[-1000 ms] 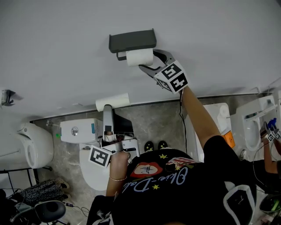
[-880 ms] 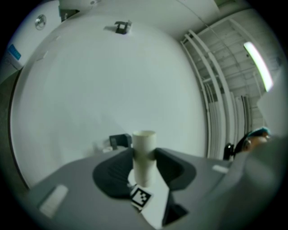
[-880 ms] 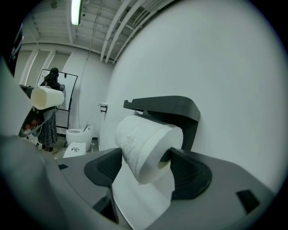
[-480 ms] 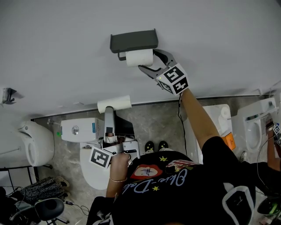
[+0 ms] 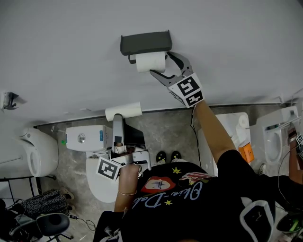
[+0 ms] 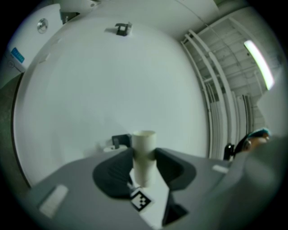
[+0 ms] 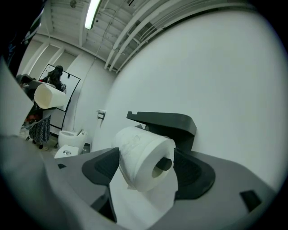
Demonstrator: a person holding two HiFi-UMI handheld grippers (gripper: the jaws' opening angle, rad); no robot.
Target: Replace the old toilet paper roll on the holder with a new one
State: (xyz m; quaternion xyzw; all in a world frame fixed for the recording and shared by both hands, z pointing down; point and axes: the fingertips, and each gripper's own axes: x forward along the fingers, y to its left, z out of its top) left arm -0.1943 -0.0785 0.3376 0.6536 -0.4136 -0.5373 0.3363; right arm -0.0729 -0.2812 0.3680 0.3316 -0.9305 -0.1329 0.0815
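This is a bathroom mock-up in a large test or showroom hall, not a home bathroom. Three white toilets stand in a row against one plain white wall (image 5: pixel 71 56) with no partitions between them: a toilet with a cistern (image 5: pixel 85 138), a second toilet (image 5: pixel 35 158) to its left and a third toilet (image 5: pixel 272 137) far to the right. A dark toilet paper holder (image 5: pixel 144 43) with a roll (image 5: pixel 150 62) is mounted on the wall. The floor (image 5: pixel 165 132) has a grey stone pattern. An office chair (image 5: pixel 49 227) and loose cables (image 5: pixel 78 221) sit beside the toilets. Overhead, a bare tube light (image 7: pixel 93 13) hangs among exposed beams.
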